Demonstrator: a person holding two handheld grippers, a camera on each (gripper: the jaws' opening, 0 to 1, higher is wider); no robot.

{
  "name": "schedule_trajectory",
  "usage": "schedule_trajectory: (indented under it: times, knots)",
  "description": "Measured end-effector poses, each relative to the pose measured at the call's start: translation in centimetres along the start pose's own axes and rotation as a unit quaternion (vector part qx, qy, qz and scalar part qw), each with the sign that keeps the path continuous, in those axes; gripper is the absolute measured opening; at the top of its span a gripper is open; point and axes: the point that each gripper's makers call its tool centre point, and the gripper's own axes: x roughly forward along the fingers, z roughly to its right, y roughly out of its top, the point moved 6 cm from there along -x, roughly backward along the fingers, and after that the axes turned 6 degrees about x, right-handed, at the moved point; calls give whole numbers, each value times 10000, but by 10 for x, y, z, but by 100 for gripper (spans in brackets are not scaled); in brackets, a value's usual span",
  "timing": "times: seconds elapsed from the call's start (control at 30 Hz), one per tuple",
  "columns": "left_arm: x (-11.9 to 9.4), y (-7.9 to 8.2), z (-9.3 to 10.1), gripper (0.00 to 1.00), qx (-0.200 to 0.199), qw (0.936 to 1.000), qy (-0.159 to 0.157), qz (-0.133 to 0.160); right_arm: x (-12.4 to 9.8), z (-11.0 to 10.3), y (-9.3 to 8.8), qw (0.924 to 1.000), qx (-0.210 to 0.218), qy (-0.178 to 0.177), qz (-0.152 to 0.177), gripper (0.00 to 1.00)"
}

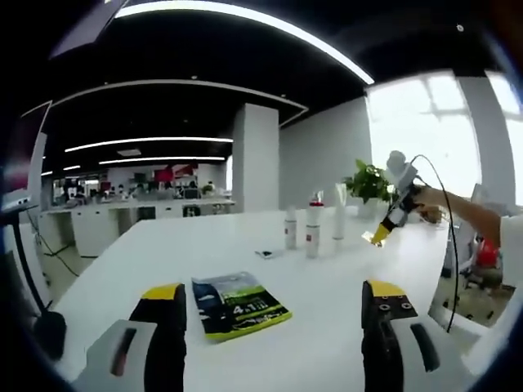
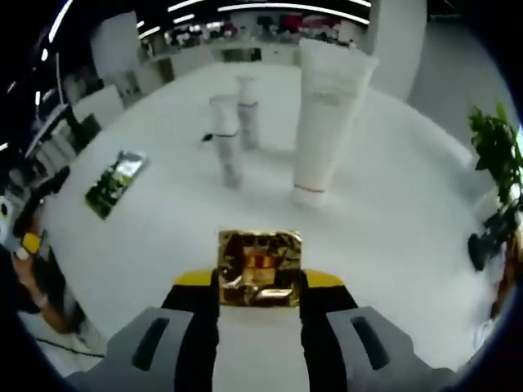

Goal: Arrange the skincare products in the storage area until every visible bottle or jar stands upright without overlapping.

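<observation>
Gold foil sachet (image 2: 259,269) being pinched in right claw (image 2: 259,282), at six o'clock of white tube (image 2: 327,114); light, crinkly, slippery, so edge grip is holding best. Left claw (image 1: 274,306) hanging open above counter (image 1: 327,269).

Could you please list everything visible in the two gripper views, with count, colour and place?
Bottles: two, white, upright mid-table.
Tube: one, white, standing on its cap beside the bottles.
Gold packet: one, gold, between the right gripper's jaws.
Booklet: one, green and dark, flat on the table.
Small dark item: one, near the bottles; too small to identify.
Plant: one, green, far table edge.
Table: one, white.
Left gripper: open.
Right gripper: shut on the packet.
</observation>
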Motion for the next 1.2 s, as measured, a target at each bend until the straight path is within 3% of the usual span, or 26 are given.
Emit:
schedule_trajectory:
  times: [0.03,0.13,0.27,0.43,0.57,0.6,0.67,0.7,0.9,1.0,1.07,1.2]
  knots:
    - [3,0,-4,91,35,10000,74,-18,0,-2,1,10000,-19,28,49,37]
    - [10,3,-5,89,156,9998,-91,0,-2,-12,7,9993,-93,145,321,37]
    - [17,9,-6,87,1,9996,-243,140,-7,-25,21,9960,-173,355,801,37]
    - [27,17,-11,87,99,9991,-266,322,-13,-43,36,9880,-208,652,1382,37]
    - [35,26,-14,87,-15,9979,-393,523,-17,-65,46,9773,-374,861,1898,37]
    - [36,27,-14,87,-35,9976,-415,552,-18,-67,47,9763,-387,872,1944,37]
    - [42,33,-9,84,-26,9946,-756,717,-18,-77,50,9724,-464,902,2099,37]
    - [43,33,-8,84,13,9938,-827,742,-18,-80,49,9735,-478,896,2047,37]
    - [58,40,1,84,-37,9904,-1148,766,-17,-104,60,9634,-541,1224,2321,37]
    - [67,43,1,80,77,9898,-1251,678,-20,-115,71,9504,-657,1362,2719,37]
    - [75,46,-1,74,130,9899,-1229,694,-24,-124,76,9376,-715,1486,3062,37]
    - [91,50,-2,74,135,9883,-1368,656,-28,-137,83,9169,-800,1702,3520,37]
